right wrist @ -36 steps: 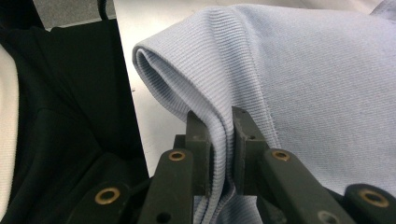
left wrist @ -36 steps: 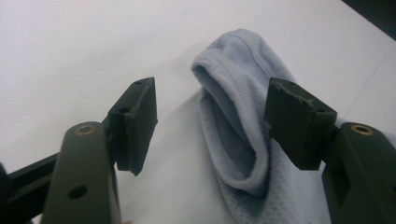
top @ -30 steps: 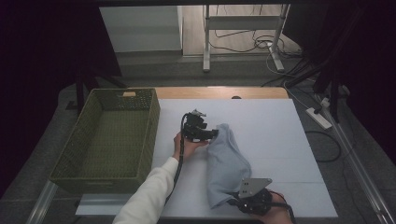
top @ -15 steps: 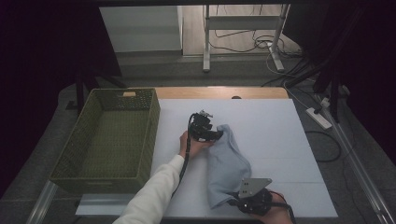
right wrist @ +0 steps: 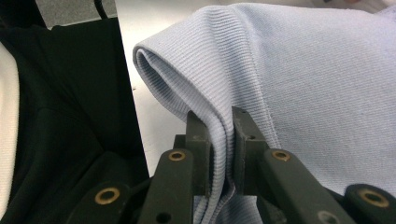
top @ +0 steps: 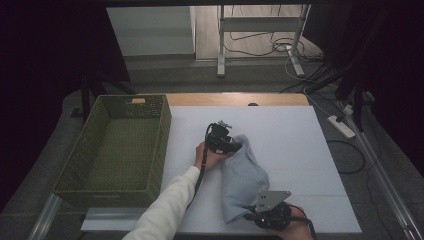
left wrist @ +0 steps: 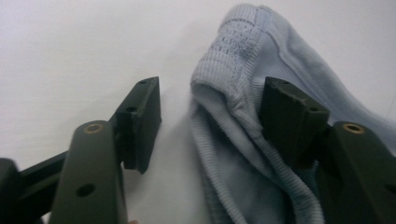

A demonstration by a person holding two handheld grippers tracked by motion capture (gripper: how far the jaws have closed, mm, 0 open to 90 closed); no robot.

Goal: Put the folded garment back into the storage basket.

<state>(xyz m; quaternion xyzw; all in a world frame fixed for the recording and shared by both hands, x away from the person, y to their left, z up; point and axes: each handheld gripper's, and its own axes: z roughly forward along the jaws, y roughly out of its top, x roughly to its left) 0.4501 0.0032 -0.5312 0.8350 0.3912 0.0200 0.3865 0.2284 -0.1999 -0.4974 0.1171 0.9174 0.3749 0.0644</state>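
Fingers first: our right gripper is clamped on a folded edge of the cloth. Our left gripper has been closing, its jaws apart around the ribbed far end, not yet pinching. We judge 1 of 2 holds made; lift and move to the basket, left of the cloth, remain. Cloth lies on the white table; cables trail on the floor beyond.
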